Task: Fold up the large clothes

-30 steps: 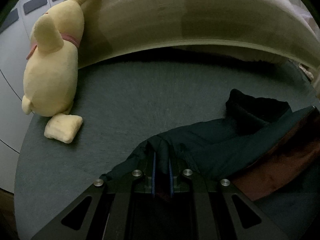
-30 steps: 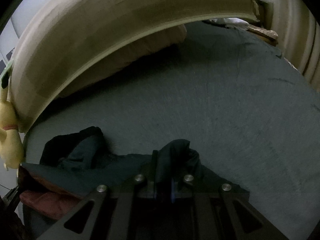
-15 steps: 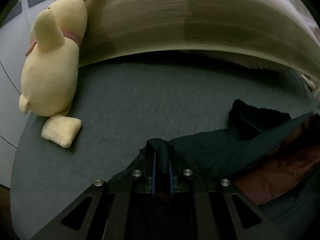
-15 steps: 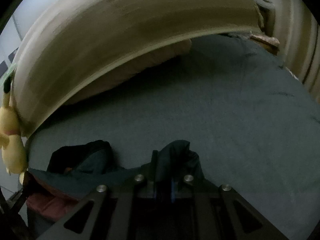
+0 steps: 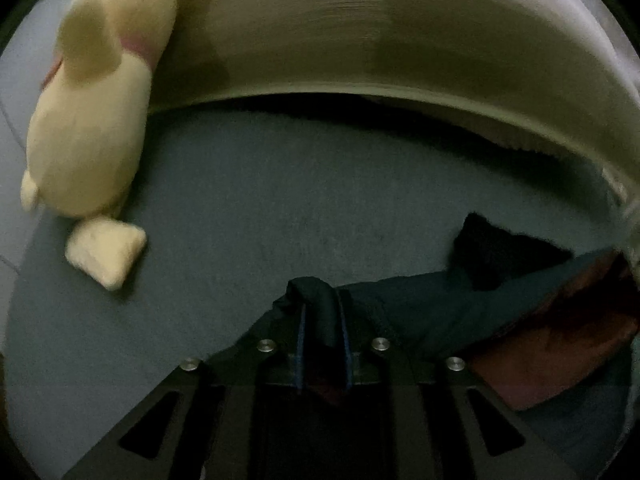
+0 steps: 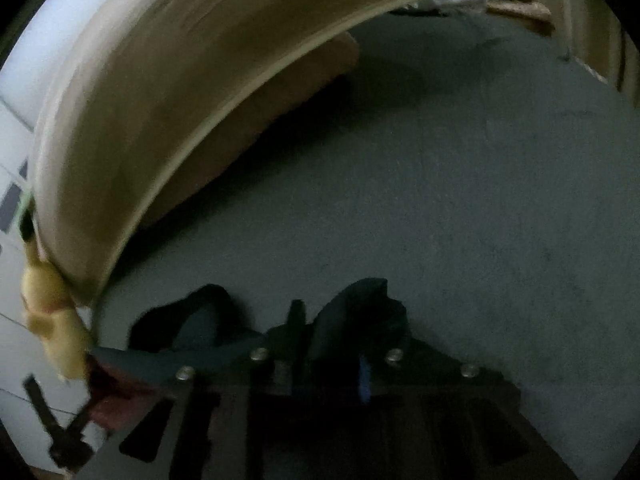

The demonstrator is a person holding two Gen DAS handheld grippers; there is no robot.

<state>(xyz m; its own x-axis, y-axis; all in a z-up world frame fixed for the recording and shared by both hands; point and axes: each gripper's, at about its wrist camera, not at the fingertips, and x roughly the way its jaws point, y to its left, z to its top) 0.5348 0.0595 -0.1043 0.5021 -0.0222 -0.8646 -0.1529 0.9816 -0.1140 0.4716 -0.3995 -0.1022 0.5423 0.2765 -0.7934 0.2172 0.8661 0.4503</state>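
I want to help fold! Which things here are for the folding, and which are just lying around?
For the folding:
- dark green garment
- left gripper, fabric between its fingers
- right gripper, jaws just opening, fabric between them

Just lying around:
- yellow plush toy
- beige headboard
- pillow

Ahead of both grippers the grey bed sheet [image 6: 460, 208] lies bare and open, widest toward the right side; the curved beige headboard [image 5: 360, 40] walls off the far edge, with a pillow [image 6: 280, 104] tucked under it; a yellow plush toy [image 5: 88, 128] blocks the far left corner; the bunched dark garment [image 5: 440, 304] crowds the near strip between the two grippers
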